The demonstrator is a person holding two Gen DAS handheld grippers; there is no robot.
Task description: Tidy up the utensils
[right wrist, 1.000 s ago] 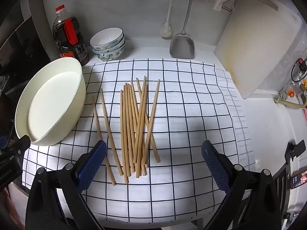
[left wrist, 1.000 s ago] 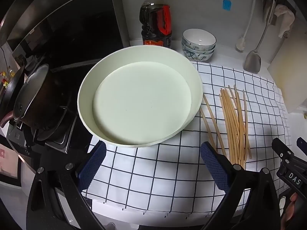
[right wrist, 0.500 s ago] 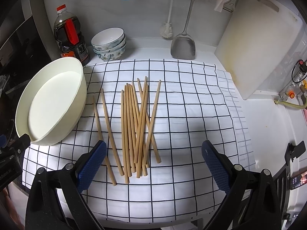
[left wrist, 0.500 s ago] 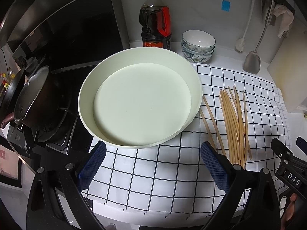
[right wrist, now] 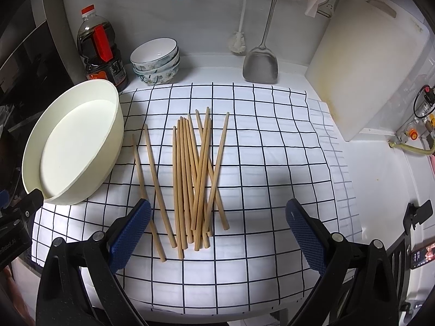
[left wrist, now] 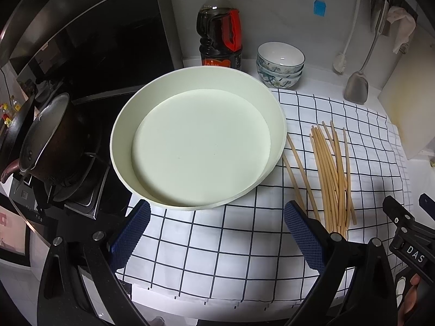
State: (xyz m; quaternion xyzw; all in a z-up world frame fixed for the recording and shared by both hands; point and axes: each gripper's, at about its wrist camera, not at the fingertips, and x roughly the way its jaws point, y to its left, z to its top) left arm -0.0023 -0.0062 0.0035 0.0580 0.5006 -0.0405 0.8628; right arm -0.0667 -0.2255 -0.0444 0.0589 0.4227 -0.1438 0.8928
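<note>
Several wooden chopsticks (right wrist: 194, 179) lie in a loose bundle on a white checked cloth (right wrist: 272, 163); two more lie apart to their left. They also show in the left wrist view (left wrist: 333, 174). A big, empty cream round tray (left wrist: 195, 146) sits at the cloth's left edge, seen too in the right wrist view (right wrist: 73, 144). My left gripper (left wrist: 216, 235) is open and empty, just in front of the tray. My right gripper (right wrist: 217, 233) is open and empty, above the near ends of the chopsticks.
A dark oil bottle (left wrist: 220, 35) and stacked bowls (left wrist: 280, 63) stand at the back. A metal spatula (right wrist: 261, 62) and brush (right wrist: 238, 43) hang on the wall. A white cutting board (right wrist: 367, 59) leans at right. A pot (left wrist: 46, 146) sits on the stove at left.
Both grippers have shifted only slightly; the left view has drifted a little. Nothing was grasped or moved.
</note>
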